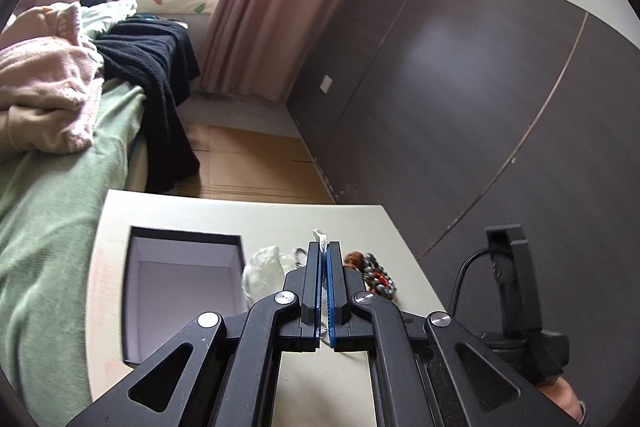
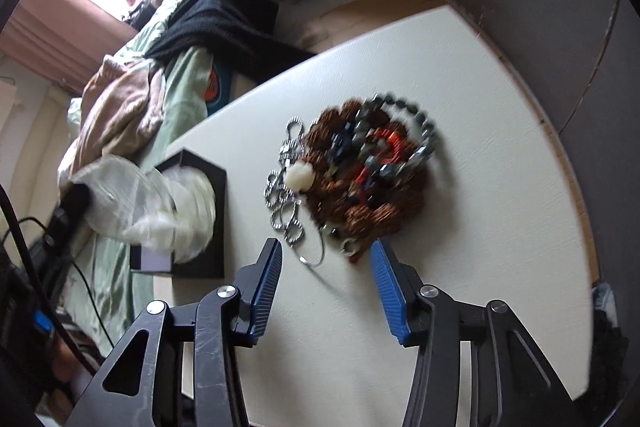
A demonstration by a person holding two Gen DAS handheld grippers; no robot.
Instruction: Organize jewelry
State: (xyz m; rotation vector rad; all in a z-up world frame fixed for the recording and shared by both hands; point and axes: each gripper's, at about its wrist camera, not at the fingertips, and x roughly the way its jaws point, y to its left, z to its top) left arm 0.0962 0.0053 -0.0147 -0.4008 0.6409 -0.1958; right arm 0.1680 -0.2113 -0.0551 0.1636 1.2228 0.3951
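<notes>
My left gripper (image 1: pixel 324 247) is shut on the edge of a clear plastic bag (image 1: pixel 320 237); the bag's bulk (image 1: pixel 262 269) hangs beside an open black box with a white inside (image 1: pixel 182 291). In the right wrist view the bag (image 2: pixel 160 203) hangs over that box (image 2: pixel 212 227). A heap of jewelry (image 2: pixel 364 167), brown beads, dark bead strings, red pieces and silver chain, lies on the white table (image 2: pixel 480 247). My right gripper (image 2: pixel 326 255) is open, just in front of the heap, apart from it. The heap also shows in the left wrist view (image 1: pixel 374 271).
A bed with green sheet (image 1: pixel 52 207), pink clothes and a black garment (image 1: pixel 156 75) stands left of the table. A dark panel wall (image 1: pixel 460 87) runs on the right. A black stand with a cable (image 1: pixel 512 287) sits at the table's right edge.
</notes>
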